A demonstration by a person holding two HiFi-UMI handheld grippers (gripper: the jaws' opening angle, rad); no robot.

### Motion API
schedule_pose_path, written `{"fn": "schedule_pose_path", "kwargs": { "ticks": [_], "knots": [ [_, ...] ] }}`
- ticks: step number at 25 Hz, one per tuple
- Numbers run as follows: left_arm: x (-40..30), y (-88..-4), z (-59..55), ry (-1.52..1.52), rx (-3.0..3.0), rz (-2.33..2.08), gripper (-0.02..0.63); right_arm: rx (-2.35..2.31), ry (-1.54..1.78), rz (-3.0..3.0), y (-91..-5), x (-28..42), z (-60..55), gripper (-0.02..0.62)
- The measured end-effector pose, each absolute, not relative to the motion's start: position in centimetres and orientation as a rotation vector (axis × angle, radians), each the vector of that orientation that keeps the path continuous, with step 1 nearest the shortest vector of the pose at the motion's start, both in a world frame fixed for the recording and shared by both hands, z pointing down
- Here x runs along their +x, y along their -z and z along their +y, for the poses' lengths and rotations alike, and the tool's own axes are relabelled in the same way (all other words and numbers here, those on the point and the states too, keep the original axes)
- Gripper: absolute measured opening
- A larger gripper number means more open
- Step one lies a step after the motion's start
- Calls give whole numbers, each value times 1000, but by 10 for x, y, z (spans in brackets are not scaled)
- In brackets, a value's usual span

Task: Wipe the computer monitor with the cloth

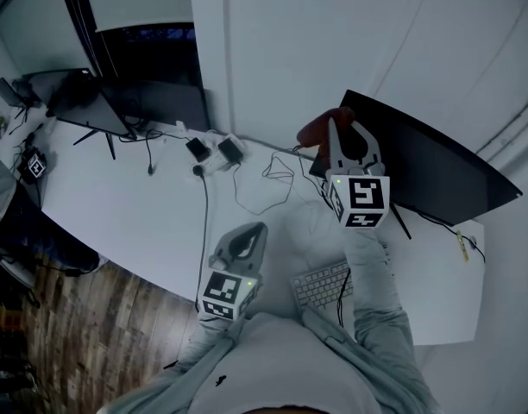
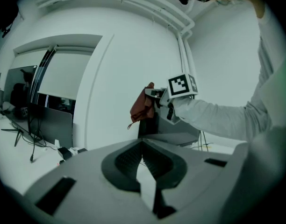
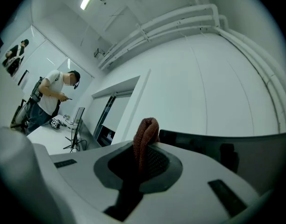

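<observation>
A black computer monitor (image 1: 436,175) stands at the right end of the white desk (image 1: 135,214). My right gripper (image 1: 337,126) is raised at the monitor's left top edge and is shut on a reddish-brown cloth (image 1: 318,129). In the right gripper view the cloth (image 3: 145,134) sticks up between the jaws, with the monitor's edge (image 3: 218,148) just behind. My left gripper (image 1: 244,241) hangs low over the desk's front, away from the monitor. Its jaws (image 2: 143,143) are shut with nothing in them. The left gripper view shows the cloth (image 2: 142,107) against the monitor (image 2: 150,125).
A keyboard (image 1: 323,285) lies on the desk below the right arm. Loose cables (image 1: 264,179) and power adapters (image 1: 212,152) sit mid-desk. More dark monitors (image 1: 135,102) stand at the far left. A person (image 3: 54,97) stands by a distant table. Wooden floor (image 1: 91,335) lies beyond the front edge.
</observation>
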State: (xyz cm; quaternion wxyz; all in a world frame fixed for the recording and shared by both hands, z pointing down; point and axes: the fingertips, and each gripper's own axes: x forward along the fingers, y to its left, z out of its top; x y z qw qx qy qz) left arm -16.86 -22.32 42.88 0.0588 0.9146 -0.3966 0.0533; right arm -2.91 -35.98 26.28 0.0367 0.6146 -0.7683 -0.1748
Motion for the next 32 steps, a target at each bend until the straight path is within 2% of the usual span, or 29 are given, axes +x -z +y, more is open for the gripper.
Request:
{"fn": "schedule_pose_path", "kwargs": {
  "ticks": [20,32],
  "knots": [
    [-152,-443,-219,-209,2777,-1159,21,1894,148,-2367,-383,12,-233,38],
    [-138,-449,-211,-231,2791,-1132,21,2020,8,-2309,-417,44,-179,38]
  ]
}}
